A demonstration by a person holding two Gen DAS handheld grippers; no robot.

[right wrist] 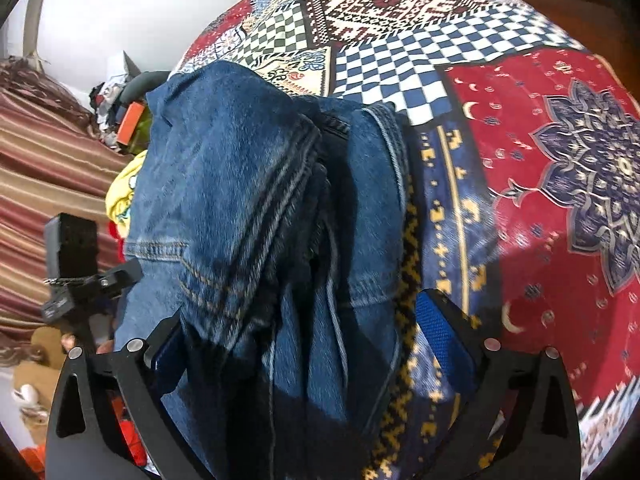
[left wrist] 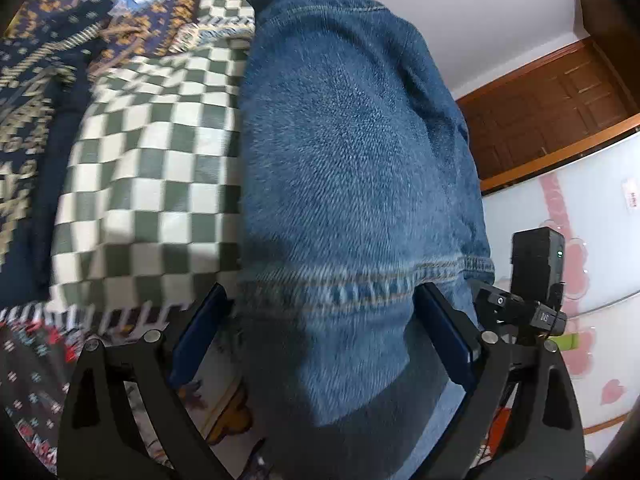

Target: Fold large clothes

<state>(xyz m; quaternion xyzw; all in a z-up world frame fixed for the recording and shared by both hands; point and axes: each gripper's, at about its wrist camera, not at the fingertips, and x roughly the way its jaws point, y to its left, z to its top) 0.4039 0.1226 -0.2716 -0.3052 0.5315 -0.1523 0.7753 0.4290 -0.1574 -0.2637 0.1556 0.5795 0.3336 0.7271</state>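
Observation:
A pair of blue denim jeans [left wrist: 352, 168] fills the middle of the left wrist view, its stitched hem lying across my left gripper [left wrist: 320, 304]. The jaws stand wide with the denim between them, draped over the blue pads [left wrist: 444, 332]. In the right wrist view the jeans [right wrist: 224, 200] are bunched in several folds and pass between the wide jaws of my right gripper [right wrist: 296, 320]. The left pad is hidden under cloth; the right pad [right wrist: 440, 328] shows. The jeans hang over a patchwork bedspread [right wrist: 540, 160].
The bedspread has a green-and-white checked patch [left wrist: 152, 184]. A brown wooden door [left wrist: 560, 112] and a pale panel with pink shapes [left wrist: 580, 240] stand on the right. A striped curtain [right wrist: 48, 168] and a pile of mixed items [right wrist: 124, 120] lie at the left.

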